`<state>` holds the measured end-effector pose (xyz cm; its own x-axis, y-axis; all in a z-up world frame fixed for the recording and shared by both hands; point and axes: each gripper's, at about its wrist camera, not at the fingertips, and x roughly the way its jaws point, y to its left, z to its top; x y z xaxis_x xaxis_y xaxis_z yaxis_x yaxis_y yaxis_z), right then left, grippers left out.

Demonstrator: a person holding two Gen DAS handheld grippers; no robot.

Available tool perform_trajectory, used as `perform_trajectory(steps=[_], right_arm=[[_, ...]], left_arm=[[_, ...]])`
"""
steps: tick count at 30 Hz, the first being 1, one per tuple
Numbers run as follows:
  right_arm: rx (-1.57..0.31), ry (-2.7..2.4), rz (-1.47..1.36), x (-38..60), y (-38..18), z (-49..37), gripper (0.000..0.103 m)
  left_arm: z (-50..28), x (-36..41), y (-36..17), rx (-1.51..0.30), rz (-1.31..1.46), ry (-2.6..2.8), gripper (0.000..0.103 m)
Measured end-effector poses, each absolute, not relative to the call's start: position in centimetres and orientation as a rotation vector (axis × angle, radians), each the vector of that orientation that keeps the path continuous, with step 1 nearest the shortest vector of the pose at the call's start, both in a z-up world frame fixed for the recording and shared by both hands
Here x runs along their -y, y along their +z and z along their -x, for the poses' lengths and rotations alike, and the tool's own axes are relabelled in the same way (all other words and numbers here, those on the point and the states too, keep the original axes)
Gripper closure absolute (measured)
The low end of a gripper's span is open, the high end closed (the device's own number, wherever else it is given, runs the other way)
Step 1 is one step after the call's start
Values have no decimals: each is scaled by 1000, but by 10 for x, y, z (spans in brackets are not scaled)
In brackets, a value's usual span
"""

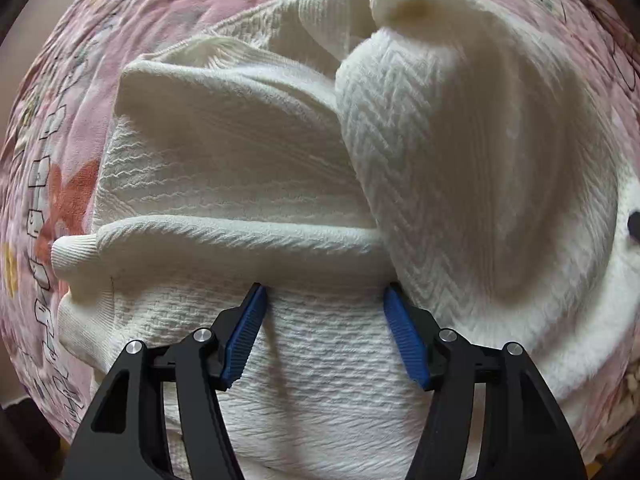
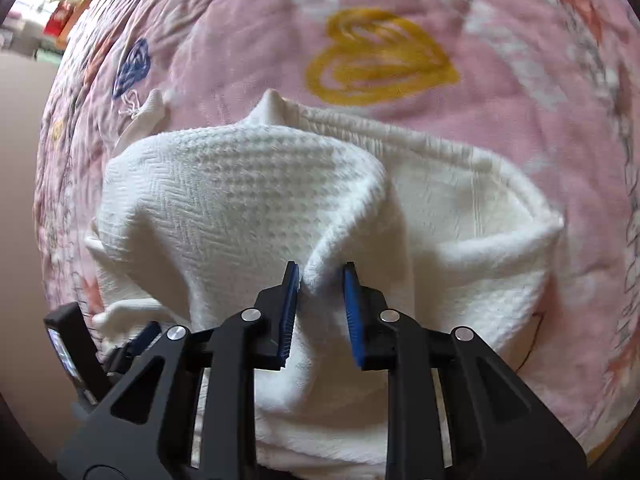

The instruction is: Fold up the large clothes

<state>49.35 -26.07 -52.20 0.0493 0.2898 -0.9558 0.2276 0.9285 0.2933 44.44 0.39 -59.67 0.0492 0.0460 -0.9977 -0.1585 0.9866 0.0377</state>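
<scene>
White knit garment [image 1: 248, 184]: bunched on pink printed bedspread [image 2: 248, 32]. Left gripper [image 1: 324, 300] directly above it, jaws wide, nothing pinched. Right gripper [image 2: 320, 276] jaws narrow around a raised fold, not visibly pinching it. Yellow heart print [image 2: 380, 60] beyond.

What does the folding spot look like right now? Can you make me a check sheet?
Surface: pink quilted bedspread with printed hearts and flowers.
Job's things: one cream knit sweater, bunched in thick folds, a ribbed cuff sticking out at one side.
Clutter: nothing seen on the bedspread besides the sweater.
Grippers: left hand-held gripper open, pads apart over flat knit; right hand-held gripper astride a raised ridge of the sweater, pads not clearly pressing it.
Cables: nothing seen.
Surroundings: a bright, blurred corner of the room beyond the bed; details too small to tell.
</scene>
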Motion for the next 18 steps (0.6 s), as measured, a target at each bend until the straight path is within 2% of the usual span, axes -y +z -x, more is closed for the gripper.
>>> perform_trajectory(steps=[2,10,11,13,18], right_arm=[[-1516,44,-430,269,-517,-486,81],[-1560,53,-344,263,-526,-466,78],[-1561,62,-331,261,-529,-466,80],[-1540,68,-319,259,-531,-465,94],[-1416,109,-341,262,-493,-474,96]], left_arm=[[-440,-3,-593,-1488,104,154,56],[-422,3,-586,-1445,84,155,60],[-421,4,-585,-1446,82,157,60],[-416,6,-582,-1442,76,156,60],[-407,10,-570,-1425,128,172,60]])
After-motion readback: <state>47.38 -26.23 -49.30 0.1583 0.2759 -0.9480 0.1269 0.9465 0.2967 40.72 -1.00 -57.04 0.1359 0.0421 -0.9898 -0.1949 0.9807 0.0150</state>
